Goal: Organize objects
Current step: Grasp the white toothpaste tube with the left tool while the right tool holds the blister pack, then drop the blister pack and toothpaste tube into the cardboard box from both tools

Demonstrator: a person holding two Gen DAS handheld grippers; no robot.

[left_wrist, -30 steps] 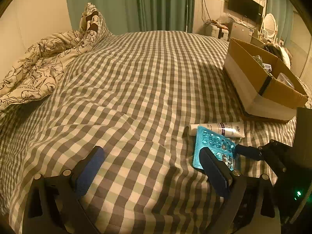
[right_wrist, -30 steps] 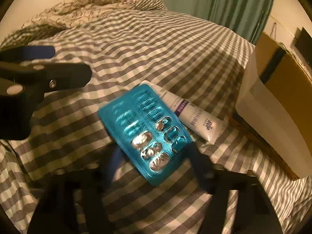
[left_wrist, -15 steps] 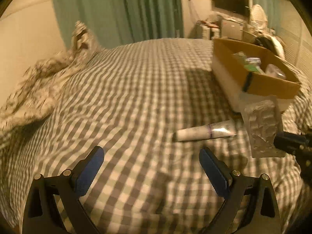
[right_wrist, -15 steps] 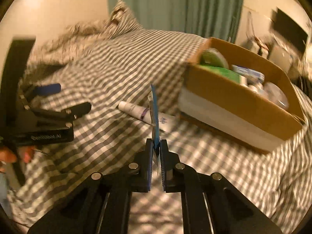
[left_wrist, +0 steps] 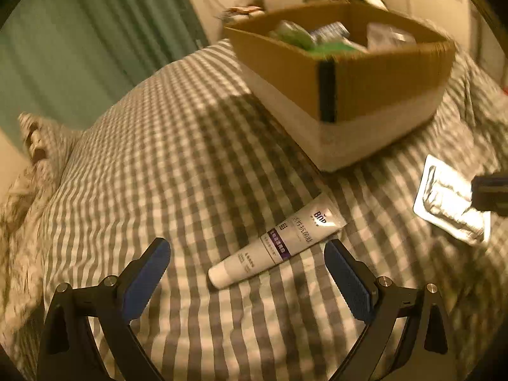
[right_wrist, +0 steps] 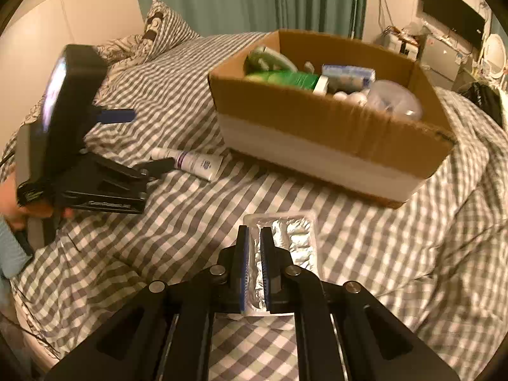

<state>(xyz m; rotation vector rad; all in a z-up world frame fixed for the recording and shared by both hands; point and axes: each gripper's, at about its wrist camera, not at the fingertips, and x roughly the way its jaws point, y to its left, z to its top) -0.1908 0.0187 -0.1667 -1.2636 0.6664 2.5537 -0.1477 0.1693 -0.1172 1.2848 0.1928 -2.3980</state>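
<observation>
My right gripper is shut on a blister pack of pills, silver foil side up, held above the bed short of the cardboard box. The pack also shows at the right of the left wrist view, with a right finger on it. My left gripper is open and empty, its blue pads either side of a white tube that lies on the checked bedspread. The tube also shows in the right wrist view, just past the left gripper's fingertip.
The box holds several items, among them a green packet and a clear round container. A pillow and floral duvet lie at the bed's head. Green curtains, a TV and a cluttered shelf stand behind.
My right gripper lifted the blister pack off the bed and turned it foil side up nearer the box. My left gripper moved over the tube, now between its open fingers.
</observation>
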